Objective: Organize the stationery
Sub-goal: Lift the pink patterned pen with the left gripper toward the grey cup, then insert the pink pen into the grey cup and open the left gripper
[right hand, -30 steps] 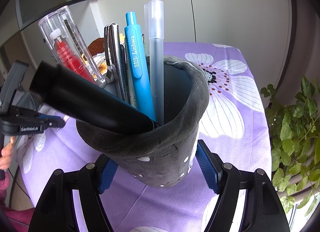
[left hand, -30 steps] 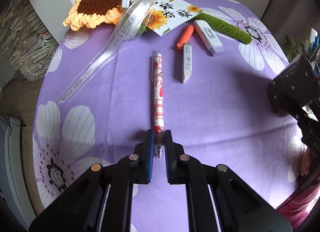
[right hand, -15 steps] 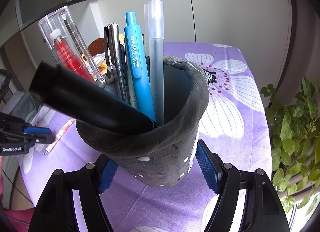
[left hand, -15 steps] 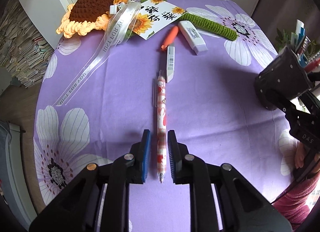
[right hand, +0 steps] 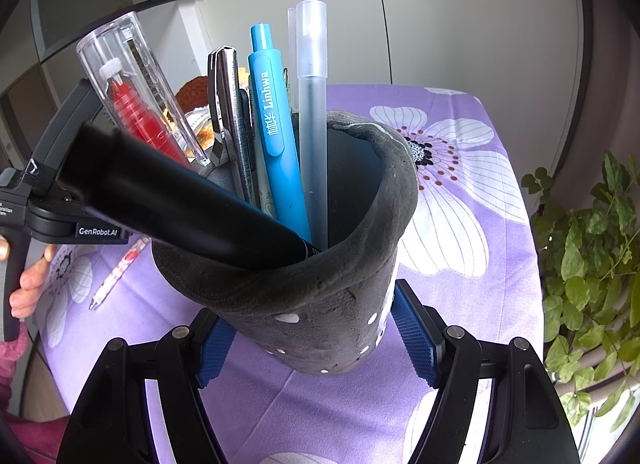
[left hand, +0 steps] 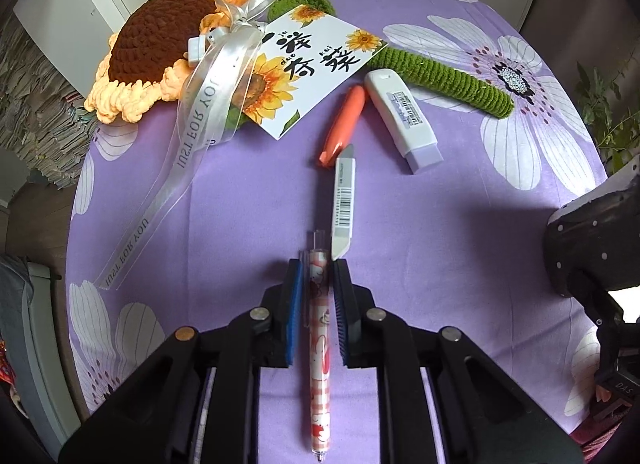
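pens (right hand: pixel 280 136) in holder (right hand: pixel 328 304), eraser (left hand: pixel 402 120) behind pen (left hand: pixel 319 344)

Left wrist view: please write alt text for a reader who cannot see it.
The left gripper is closing around a pink patterned pen lying on a purple flowered tablecloth. Beyond lie a white barcoded stick, an orange pen, a white eraser and a crocheted sunflower.

You can see one pink pen (left hand: pixel 319 348) between your left fingers (left hand: pixel 294 306). Past them lie one small white knife (left hand: pixel 344 204), one orange marker (left hand: pixel 343 125) and one white eraser (left hand: pixel 403 118). One grey cup (right hand: pixel 316 292) between your right fingers (right hand: pixel 416 344) holds about six things.
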### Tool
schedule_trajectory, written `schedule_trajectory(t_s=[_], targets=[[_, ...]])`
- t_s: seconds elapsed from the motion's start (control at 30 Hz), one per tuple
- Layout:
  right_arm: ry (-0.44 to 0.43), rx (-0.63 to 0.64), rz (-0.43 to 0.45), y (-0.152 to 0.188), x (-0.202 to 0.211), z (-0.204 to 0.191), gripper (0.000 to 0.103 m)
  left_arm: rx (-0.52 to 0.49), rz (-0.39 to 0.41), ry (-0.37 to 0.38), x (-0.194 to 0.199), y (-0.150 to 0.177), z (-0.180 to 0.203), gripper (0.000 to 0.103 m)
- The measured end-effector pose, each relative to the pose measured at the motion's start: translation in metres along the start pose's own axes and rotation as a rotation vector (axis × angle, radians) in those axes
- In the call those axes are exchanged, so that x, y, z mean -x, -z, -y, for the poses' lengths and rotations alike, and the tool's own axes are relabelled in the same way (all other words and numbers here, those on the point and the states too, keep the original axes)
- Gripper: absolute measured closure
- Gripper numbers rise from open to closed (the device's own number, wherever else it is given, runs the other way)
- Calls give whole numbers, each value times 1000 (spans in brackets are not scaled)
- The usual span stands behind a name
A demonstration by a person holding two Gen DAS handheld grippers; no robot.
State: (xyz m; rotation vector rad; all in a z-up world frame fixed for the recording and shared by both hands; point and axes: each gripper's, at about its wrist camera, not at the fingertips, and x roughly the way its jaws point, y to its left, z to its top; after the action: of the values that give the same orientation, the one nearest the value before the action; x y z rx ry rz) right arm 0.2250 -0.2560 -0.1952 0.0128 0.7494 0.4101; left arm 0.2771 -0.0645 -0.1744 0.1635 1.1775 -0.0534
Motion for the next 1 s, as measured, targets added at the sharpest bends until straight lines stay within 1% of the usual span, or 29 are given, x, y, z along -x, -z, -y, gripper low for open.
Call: schedule_trajectory(t_s=[0.1, 0.2, 0.53, 0.8, 0.9, 1.0], targets=[[0, 0, 0, 0, 0, 0, 28, 7, -3, 8, 1, 2, -1, 92], [-2, -1, -1, 0, 0, 0, 28, 18, 20, 25, 13, 5, -4, 92], [-3, -3, -2, -1, 0, -1, 28, 30, 163, 91, 81, 25, -14, 92], [-5, -5, -2, -1, 0, -1, 28, -11, 270, 127, 125, 32, 0, 92], [-5, -5, -2, -1, 0, 0, 28, -31, 305, 158, 142, 31, 7, 95], [-6, -5, -2, -1, 0, -1, 28, -42, 359, 187, 162, 26, 14, 95]])
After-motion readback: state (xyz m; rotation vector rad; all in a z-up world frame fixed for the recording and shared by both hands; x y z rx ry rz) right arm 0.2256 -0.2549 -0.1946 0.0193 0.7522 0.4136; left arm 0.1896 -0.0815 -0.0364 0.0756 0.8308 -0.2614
